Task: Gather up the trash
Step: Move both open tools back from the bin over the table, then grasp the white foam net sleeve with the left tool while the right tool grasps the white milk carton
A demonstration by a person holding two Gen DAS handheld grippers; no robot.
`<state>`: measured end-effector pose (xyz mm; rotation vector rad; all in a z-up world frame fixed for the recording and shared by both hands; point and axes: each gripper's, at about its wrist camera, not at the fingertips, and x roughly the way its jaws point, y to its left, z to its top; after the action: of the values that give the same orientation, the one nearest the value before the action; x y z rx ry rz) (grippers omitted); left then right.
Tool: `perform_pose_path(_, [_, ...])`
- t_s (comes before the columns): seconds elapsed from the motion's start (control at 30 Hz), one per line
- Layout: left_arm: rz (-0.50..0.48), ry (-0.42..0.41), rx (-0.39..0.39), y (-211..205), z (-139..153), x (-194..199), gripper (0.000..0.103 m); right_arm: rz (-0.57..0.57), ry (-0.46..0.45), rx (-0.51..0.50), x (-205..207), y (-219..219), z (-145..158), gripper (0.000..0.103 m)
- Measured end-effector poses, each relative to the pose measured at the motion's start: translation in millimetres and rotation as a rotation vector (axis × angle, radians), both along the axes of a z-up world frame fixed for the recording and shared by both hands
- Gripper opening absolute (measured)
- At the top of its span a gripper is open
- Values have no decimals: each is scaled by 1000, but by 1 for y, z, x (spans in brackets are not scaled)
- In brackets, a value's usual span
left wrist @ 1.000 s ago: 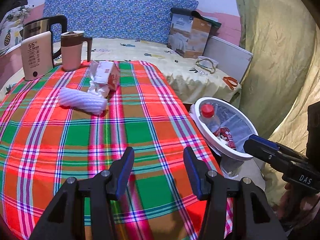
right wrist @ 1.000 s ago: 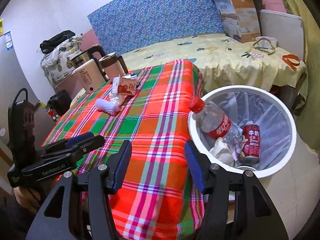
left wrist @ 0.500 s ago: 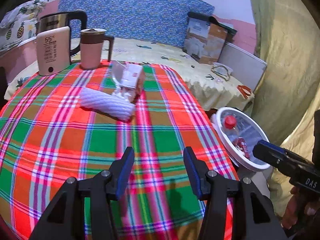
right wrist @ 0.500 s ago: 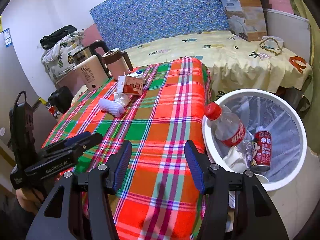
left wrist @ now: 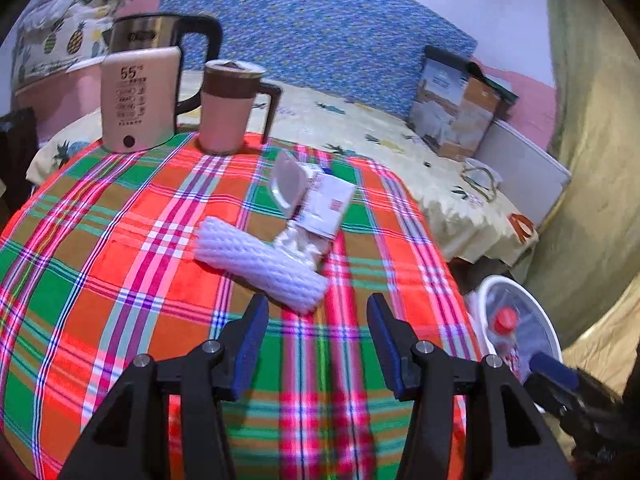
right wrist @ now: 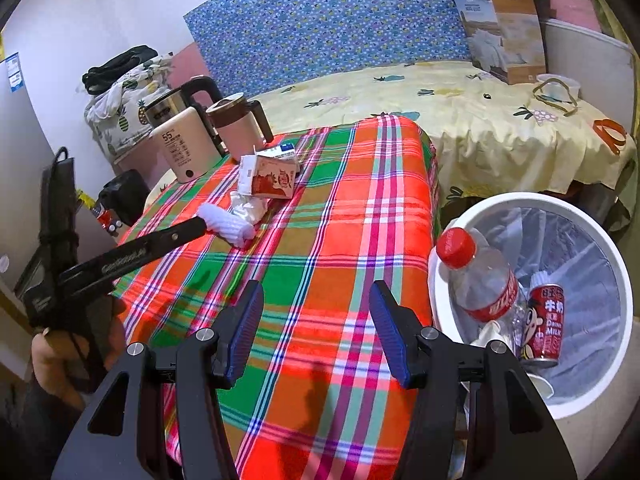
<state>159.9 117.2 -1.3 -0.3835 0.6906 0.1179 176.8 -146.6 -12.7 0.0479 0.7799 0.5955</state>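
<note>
The left claw (left wrist: 314, 334) hangs open and empty above the plaid worktop (left wrist: 120, 240), with the white foam net sleeve (left wrist: 260, 264) just beyond its tips at 12 o'clock, touching a milk carton (left wrist: 324, 208). The right claw (right wrist: 316, 328) is open too, the white trash bin (right wrist: 616, 280) at its 3 o'clock.

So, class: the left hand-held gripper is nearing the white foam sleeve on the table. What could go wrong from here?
1. The foam sleeve touches crumpled tissue and a milk carton; a grab may drag or scatter them.
2. The mug and kettle stand just behind; overreaching might knock them.
3. The bin sits beside the table, so a dropped sleeve may miss it.
</note>
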Motion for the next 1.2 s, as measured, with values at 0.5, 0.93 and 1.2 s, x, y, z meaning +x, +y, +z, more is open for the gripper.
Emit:
perform_pose_path(0.5, [120,87,-119,32,-41,51,53,4,27,-17,21,8,-10,57])
perform_pose_path(0.93, [-140,57,-83,19,-32,44,23,12,33,-36,25,25,-9,57])
perform_pose_path(1.2, [-193,10,-61,23,-21,22,21,25,19,-43,27,45,-4,57])
